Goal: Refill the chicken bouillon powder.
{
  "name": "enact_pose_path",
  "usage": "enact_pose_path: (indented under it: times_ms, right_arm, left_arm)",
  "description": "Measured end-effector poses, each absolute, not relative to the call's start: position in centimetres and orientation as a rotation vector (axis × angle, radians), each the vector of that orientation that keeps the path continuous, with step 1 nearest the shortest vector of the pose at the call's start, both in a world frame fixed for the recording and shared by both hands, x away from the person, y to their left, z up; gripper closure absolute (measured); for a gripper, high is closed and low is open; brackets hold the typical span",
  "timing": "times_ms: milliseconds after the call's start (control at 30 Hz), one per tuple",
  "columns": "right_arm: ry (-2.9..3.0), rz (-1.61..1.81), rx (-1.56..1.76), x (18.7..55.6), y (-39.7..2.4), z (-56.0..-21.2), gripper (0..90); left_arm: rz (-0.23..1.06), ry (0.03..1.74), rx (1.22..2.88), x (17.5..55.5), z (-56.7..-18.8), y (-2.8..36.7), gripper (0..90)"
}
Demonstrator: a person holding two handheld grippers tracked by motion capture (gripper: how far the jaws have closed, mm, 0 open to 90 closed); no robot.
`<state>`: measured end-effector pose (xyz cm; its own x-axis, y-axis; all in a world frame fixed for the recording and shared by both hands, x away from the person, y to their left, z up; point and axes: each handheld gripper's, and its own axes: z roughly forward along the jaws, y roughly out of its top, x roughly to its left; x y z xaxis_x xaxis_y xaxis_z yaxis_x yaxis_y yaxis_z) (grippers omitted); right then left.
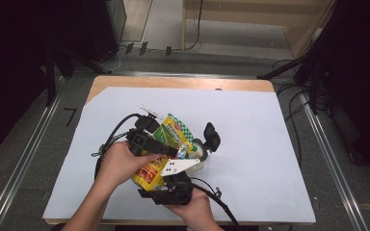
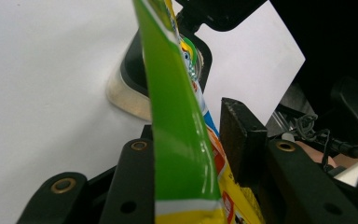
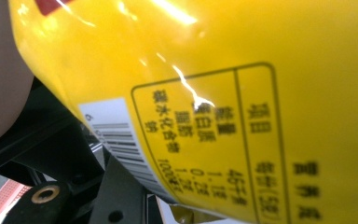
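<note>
Left claw (image 2: pixel 200 154) has its jaws apart around the snack pouch (image 1: pixel 166 144) at frame centre; right claw (image 1: pixel 173 185), can't tell. I'd steady the pouch bottom before squeezing.

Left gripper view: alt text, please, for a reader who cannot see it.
A green and yellow snack bag stands edge-on between the left gripper's two black jaws. Behind it, a clear-rimmed container sits on the white table cover.

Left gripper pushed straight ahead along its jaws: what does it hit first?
Probably the clear cup just past the pouch already between the left gripper's jaws; depth is hard to judge.
</note>
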<state>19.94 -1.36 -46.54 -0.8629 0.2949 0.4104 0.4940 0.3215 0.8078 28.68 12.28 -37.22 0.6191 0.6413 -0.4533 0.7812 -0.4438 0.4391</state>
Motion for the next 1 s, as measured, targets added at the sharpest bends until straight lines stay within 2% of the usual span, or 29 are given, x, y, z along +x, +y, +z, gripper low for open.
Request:
enact_pose_path:
  times_ms: [33, 200, 400, 600, 633, 667, 800, 1000]
  right_arm:
    - [-2.395, -1.568, -0.725, 19.9, -1.4, -46.5, 64.2]
    - [-2.450, -1.538, -0.681, 19.7, -0.8, -46.6, 62.3]
    - [-2.496, -1.528, -0.640, 19.4, -0.5, -46.5, 57.3]
    - [-2.569, -1.487, -0.611, 19.0, -0.1, -46.5, 55.0]
    - [-2.580, -1.483, -0.609, 19.0, 0.0, -46.5, 56.4]
    - [-2.600, -1.479, -0.608, 19.0, 0.0, -46.5, 61.7]
    - [-2.597, -1.483, -0.620, 19.1, -0.1, -46.4, 63.7]
    - [-2.539, -1.498, -0.647, 19.4, -0.4, -46.4, 65.1]
  left_arm:
    - [-0.291, 1.112, 2.218, 28.7, -37.2, 12.3, 75.5]
    - [-0.231, 1.098, 2.271, 28.5, -37.0, 12.0, 83.9]
    - [-0.220, 1.093, 2.267, 28.6, -36.8, 12.1, 88.7]
    - [-0.223, 1.109, 2.274, 28.8, -37.1, 11.9, 89.5]
    - [-0.225, 1.114, 2.270, 28.8, -37.1, 11.9, 89.5]
    - [-0.227, 1.118, 2.268, 28.8, -37.1, 11.9, 89.5]
    - [-0.230, 1.119, 2.250, 28.9, -37.0, 11.9, 89.1]
    - [-0.273, 1.124, 2.224, 29.1, -37.2, 12.1, 82.9]
